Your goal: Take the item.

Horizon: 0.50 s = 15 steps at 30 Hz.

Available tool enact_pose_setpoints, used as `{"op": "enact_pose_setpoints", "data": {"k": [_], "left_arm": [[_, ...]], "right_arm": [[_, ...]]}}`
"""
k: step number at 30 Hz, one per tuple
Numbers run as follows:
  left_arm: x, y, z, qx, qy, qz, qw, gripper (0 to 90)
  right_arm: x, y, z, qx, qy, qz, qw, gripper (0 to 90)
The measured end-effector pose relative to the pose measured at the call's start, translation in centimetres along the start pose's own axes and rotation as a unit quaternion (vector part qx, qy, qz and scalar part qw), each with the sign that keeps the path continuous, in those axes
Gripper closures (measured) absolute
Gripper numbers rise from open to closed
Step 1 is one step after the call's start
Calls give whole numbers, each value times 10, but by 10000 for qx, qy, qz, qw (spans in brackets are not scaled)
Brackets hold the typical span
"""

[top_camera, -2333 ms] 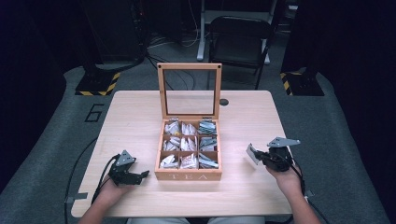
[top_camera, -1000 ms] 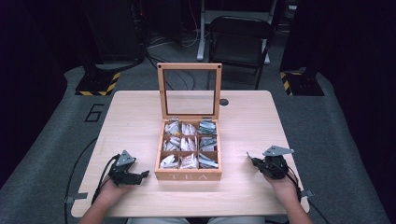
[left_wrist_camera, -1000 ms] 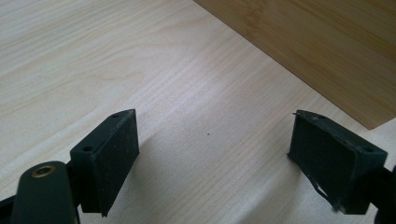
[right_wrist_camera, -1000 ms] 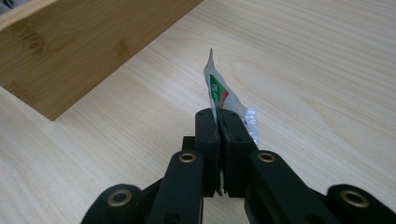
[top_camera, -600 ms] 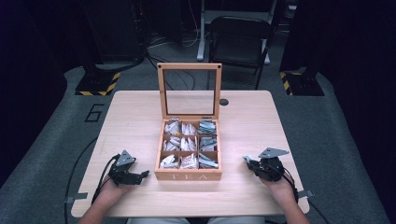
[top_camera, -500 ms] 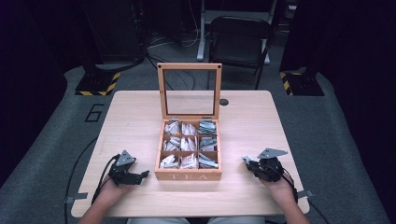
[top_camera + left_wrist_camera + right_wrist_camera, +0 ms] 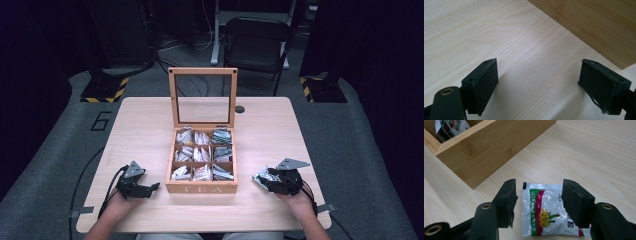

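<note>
Right gripper view: your right gripper (image 7: 537,200) has just been opening; its jaws straddle the sachet (image 7: 549,212) without pinching it, flat on the tabletop (image 7: 599,152) beside the box (image 7: 486,150). Left gripper (image 7: 539,87) spread, empty.

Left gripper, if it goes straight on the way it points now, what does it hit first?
Most likely the tea box: its bamboo side wall lies ahead of the left gripper, whose jaws stand open over the bare table with nothing between them. Depth is unclear, and the wall sits towards the right of the line.

Recording lab: dark curtains (image 7: 35,75), hazard-taped stand bases (image 7: 102,90), floor cables (image 7: 190,45).
</note>
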<state>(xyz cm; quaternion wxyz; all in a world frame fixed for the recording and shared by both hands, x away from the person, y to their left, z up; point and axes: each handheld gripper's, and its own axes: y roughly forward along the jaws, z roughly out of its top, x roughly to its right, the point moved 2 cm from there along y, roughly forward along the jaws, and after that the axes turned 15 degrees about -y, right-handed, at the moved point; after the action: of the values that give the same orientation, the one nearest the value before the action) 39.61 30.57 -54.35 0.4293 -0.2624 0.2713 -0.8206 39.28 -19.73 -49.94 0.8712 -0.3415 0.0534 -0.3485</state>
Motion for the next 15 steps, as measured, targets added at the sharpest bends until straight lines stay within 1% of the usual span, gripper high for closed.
{"op": "enact_pose_setpoints", "data": {"k": [1, 3, 4, 7, 9, 10, 12, 15], "left_arm": [[0, 0, 0, -1, -1, 1, 10000, 155], [0, 0, 0, 2, 5, 7, 10000, 155], [0, 0, 0, 0, 1, 0, 10000, 155], [0, 0, 0, -4, 5, 0, 10000, 155], [0, 0, 0, -2, -1, 1, 10000, 155], [0, 0, 0, -4, -1, 2, 10000, 155], [0, 0, 0, -2, -3, 3, 10000, 155], [0, 0, 0, -2, -5, 2, 10000, 155]], "right_arm": [[1, -1, 0, 2, -57, 24, 10000, 450], [1, -2, 1, 37, -43, 9, 10000, 453], [1, -3, 2, 42, 19, 11, 10000, 456], [1, -7, 6, 119, 24, -10, 9999, 459], [1, -10, 9, 122, 17, -15, 9999, 461], [0, -12, 11, 113, 67, -37, 9999, 461], [-1, -15, 14, 162, 91, -5, 9998, 461], [-5, -19, 16, 198, 45, 33, 9998, 462]]}}
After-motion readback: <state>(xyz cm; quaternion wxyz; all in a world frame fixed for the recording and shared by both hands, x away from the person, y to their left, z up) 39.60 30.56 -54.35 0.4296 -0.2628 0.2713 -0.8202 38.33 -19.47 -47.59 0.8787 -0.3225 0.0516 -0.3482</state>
